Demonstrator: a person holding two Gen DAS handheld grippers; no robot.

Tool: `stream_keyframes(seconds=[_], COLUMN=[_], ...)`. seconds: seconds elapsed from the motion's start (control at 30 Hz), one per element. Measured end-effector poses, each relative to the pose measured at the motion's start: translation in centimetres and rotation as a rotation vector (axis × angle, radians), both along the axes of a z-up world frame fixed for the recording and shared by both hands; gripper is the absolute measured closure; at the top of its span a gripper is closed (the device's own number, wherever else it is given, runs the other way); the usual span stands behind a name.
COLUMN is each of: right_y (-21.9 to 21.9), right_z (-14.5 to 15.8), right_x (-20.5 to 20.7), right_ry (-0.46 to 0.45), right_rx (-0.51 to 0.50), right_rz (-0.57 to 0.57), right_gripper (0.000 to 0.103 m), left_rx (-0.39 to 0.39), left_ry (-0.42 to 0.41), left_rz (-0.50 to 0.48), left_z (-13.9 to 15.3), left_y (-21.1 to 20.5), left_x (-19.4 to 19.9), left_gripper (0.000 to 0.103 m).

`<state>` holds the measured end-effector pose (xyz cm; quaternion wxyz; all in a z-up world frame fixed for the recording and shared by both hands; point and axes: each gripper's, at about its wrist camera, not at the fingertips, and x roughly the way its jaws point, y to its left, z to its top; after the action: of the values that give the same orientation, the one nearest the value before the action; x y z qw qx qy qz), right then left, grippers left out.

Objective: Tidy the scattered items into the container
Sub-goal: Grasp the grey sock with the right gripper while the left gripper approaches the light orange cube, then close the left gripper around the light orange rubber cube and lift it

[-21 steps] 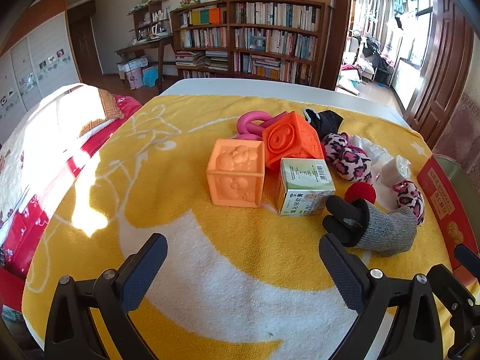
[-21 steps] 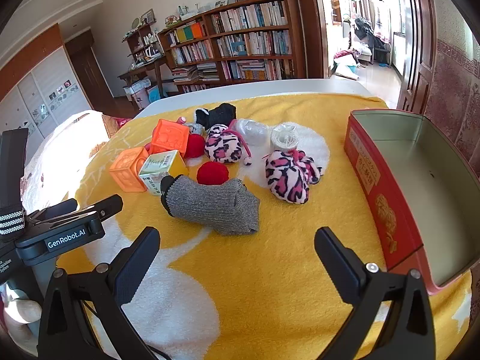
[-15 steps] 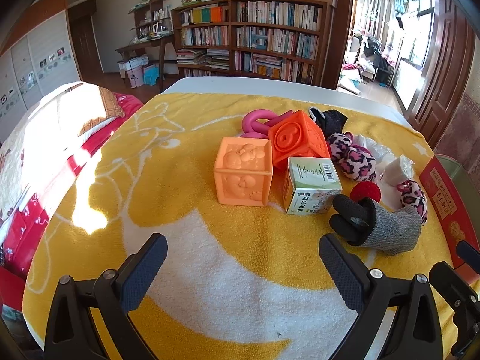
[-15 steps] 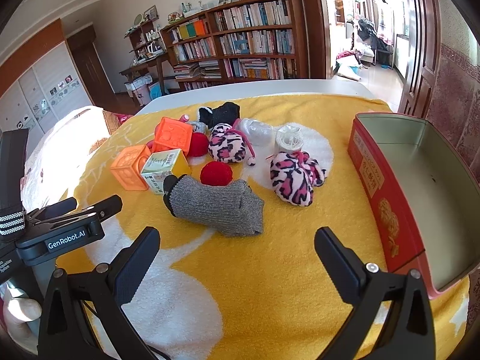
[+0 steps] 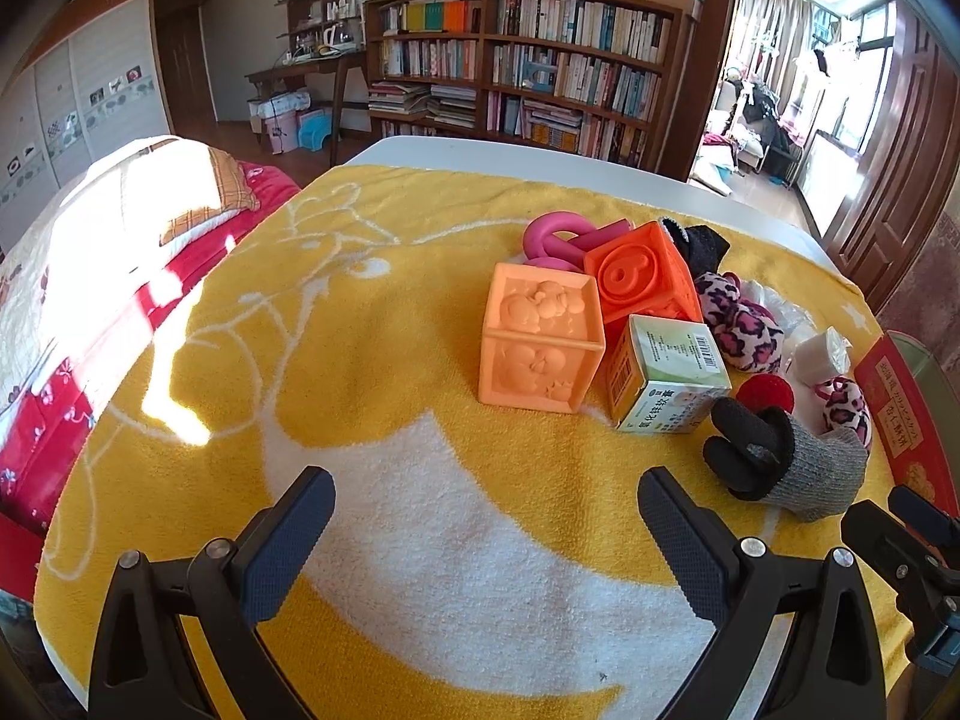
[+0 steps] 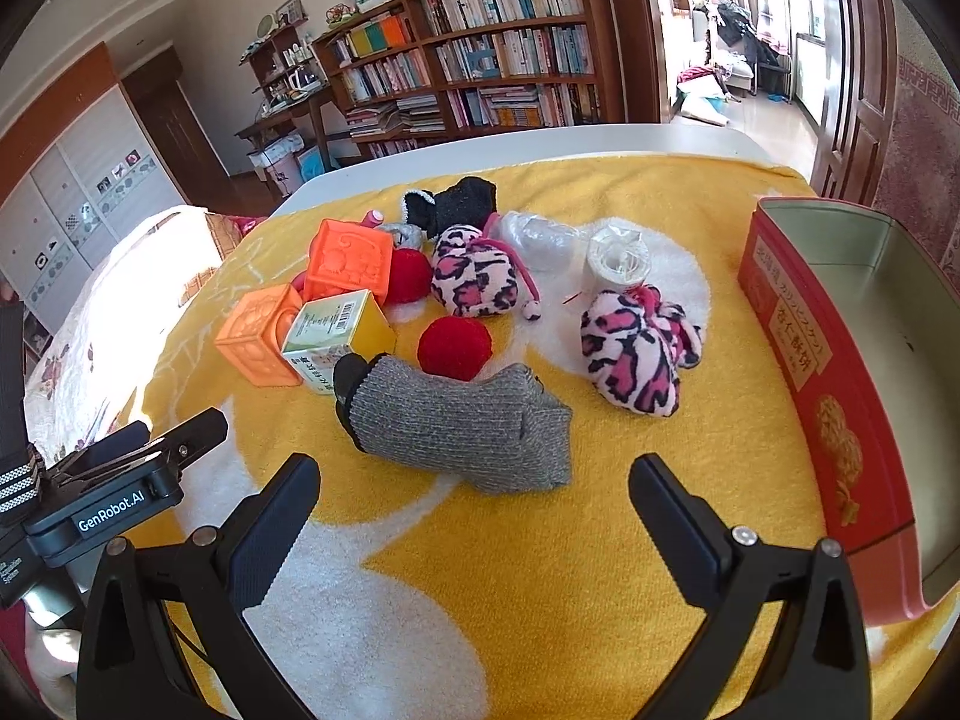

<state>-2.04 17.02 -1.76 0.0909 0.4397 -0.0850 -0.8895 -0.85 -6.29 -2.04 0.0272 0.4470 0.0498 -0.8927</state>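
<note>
A red tin box (image 6: 840, 324) stands open and empty at the right; its edge shows in the left wrist view (image 5: 900, 396). Scattered on the yellow towel lie a grey glove (image 6: 462, 420) (image 5: 792, 462), two orange cubes (image 5: 540, 342) (image 6: 351, 264), a small green-white carton (image 5: 672, 384) (image 6: 336, 336), red balls (image 6: 454, 340), leopard-print plush pieces (image 6: 630, 354) (image 5: 741, 330), a pink ring (image 5: 552, 234) and a tape roll (image 6: 618, 255). My left gripper (image 5: 486, 528) is open and empty, short of the cubes. My right gripper (image 6: 474, 516) is open and empty, just short of the glove.
The towel (image 5: 300, 360) covers a white table (image 5: 540, 150). A bed with red bedding (image 5: 90, 276) lies left. A bookshelf (image 5: 540, 72) stands behind. The left gripper's body (image 6: 114, 492) shows at the lower left of the right wrist view.
Both grippers have moved forward toward the items. The cubes and the glove look nearer. Nothing on the towel has been moved.
</note>
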Motion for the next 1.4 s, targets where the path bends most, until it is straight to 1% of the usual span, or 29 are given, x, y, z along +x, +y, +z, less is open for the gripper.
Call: stream_keyframes(seconds=[0.23, 0.3, 0.5, 0.6, 0.63, 0.77, 0.87, 0.93, 1.1, 1.13, 1.23, 1.4], right_y=[-1.6, -1.9, -2.5, -2.6, -2.6, -2.8, -2.5, -2.1, -1.0, -0.9, -0.7, -0.6], right_z=[-1.0, -1.5, -2.5, -2.9, -3.0, -2.9, -2.8, -2.8, -2.8, -2.9, -3.0, -3.1], right_x=[-2.1, -2.5, -3.7, -3.9, -3.9, -3.5, -3.2, -3.0, -2.8, -2.8, -2.8, -2.8], right_ry=[-0.021, -0.027, -0.04, -0.036, -0.031, -0.002, 0.013, 0.02, 0.044, 0.044, 0.049, 0.051], right_rx=[0.027, 0.035, 0.067, 0.089, 0.092, 0.124, 0.123, 0.104, 0.086, 0.08, 0.067, 0.057], right_rz=[0.014, 0.011, 0.0, -0.001, -0.001, 0.003, 0.003, -0.003, -0.033, -0.033, -0.028, -0.021], right_gripper=[0.0, 0.0, 0.0, 0.0, 0.001, 0.015, 0.018, 0.018, 0.018, 0.018, 0.018, 0.018], left_rx=[0.008, 0.026, 0.111, 0.122, 0.12, 0.118, 0.123, 0.107, 0.019, 0.009, 0.02, -0.035], left_ry=[-0.002, -0.002, -0.005, -0.009, -0.011, -0.022, -0.021, -0.016, -0.009, -0.011, -0.024, -0.059], left_rz=[0.005, 0.001, -0.014, -0.017, -0.02, -0.031, -0.026, -0.022, -0.016, -0.022, -0.049, -0.059], left_z=[-0.3, -0.4, -0.9, -1.0, -1.1, -1.3, -1.7, -1.9, -2.1, -2.2, -2.5, -4.1], left_y=[-0.7, -1.0, -1.9, -1.9, -1.9, -1.4, -1.4, -1.2, -0.6, -0.4, 0.2, 0.8], left_x=[-0.4, -0.6, -1.0, -1.4, -1.5, -2.4, -3.2, -3.9, -6.0, -6.6, -7.9, -9.8], left_gripper=[0.001, 0.001, 0.001, 0.001, 0.001, 0.001, 0.0, 0.001, 0.0, 0.0, 0.001, 0.0])
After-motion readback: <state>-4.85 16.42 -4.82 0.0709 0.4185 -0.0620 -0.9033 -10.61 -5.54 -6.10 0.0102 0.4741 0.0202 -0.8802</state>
